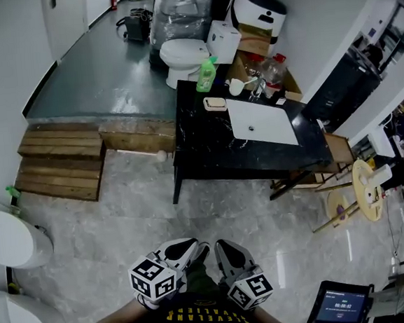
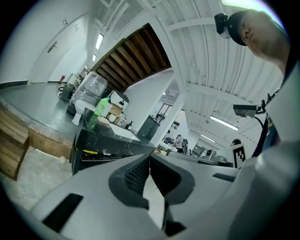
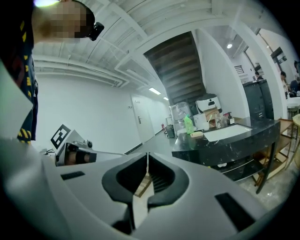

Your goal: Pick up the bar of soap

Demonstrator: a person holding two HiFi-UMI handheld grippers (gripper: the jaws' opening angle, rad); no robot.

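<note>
Far ahead of left gripper (image 2: 150, 159) and right gripper (image 3: 147, 159), both closed empty, the soap bar (image 1: 215, 103) looks rigid, slippery; pinch its long sides

The bar of soap (image 1: 215, 104) lies on the tabletop (image 1: 208, 146), just left of the sink (image 1: 262, 122). A bottle (image 1: 206, 74) stands behind it at the far corner, with a toilet (image 1: 182, 57) beyond. Wooden steps (image 1: 61, 162) lie left of the tabletop. The left hand-held gripper (image 1: 189, 250) and the right hand-held gripper (image 1: 227, 250) are side by side, well apart from the tabletop on its near side.
</note>
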